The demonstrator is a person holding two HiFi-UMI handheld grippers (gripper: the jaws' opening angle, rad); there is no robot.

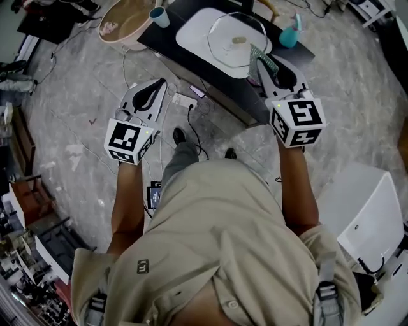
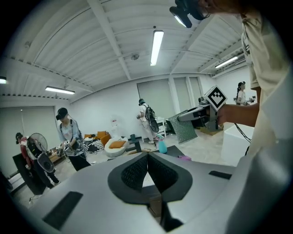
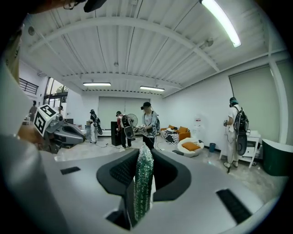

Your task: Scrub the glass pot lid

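The glass pot lid (image 1: 237,39) lies on a white board (image 1: 194,32) on the dark table (image 1: 162,35) ahead of me. My right gripper (image 1: 260,63) is shut on a green scrub pad (image 1: 261,58), held just short of the lid's near right rim. In the right gripper view the scrub pad (image 3: 143,183) stands pinched between the jaws of the right gripper (image 3: 145,153). My left gripper (image 1: 160,84) hangs left of the table, apart from the lid. In its own view the left gripper (image 2: 147,156) is shut and holds nothing; the right gripper's scrub pad (image 2: 183,130) shows there.
A teal cup (image 1: 159,16) and a teal bottle (image 1: 290,35) stand on the table. A round wooden stool (image 1: 124,22) is at the far left, a white box (image 1: 363,210) on my right. Cables and a power strip (image 1: 185,100) lie on the floor. Several people stand around the room.
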